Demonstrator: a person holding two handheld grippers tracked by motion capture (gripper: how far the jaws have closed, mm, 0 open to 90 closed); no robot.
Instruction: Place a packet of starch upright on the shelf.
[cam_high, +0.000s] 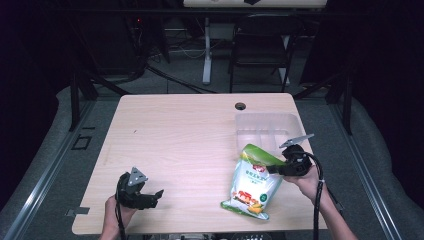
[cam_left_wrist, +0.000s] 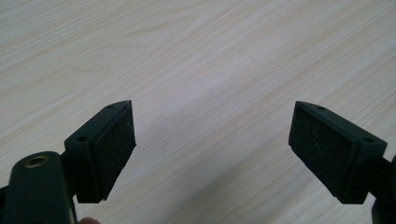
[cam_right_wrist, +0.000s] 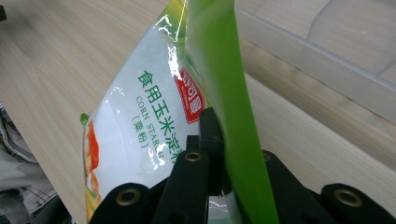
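Lower right, the right gripper (cam_high: 274, 169) pinches a soft, slumping corn starch bag (cam_high: 251, 183) by its green top seal; the left gripper (cam_high: 154, 196) gapes empty.

White starch bag (cam_high: 252, 182), green top, red label.

We see corn starch bag (cam_high: 252, 182), white with green top, top end lifted, bottom end resting on worktop (cam_high: 190, 135).

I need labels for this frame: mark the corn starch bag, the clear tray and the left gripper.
corn starch bag (cam_high: 252, 182), high view, on its white front panel.
clear tray (cam_high: 265, 120), high view, on its far bare floor.
left gripper (cam_left_wrist: 212, 135), left gripper view, midway between its open fingertips.
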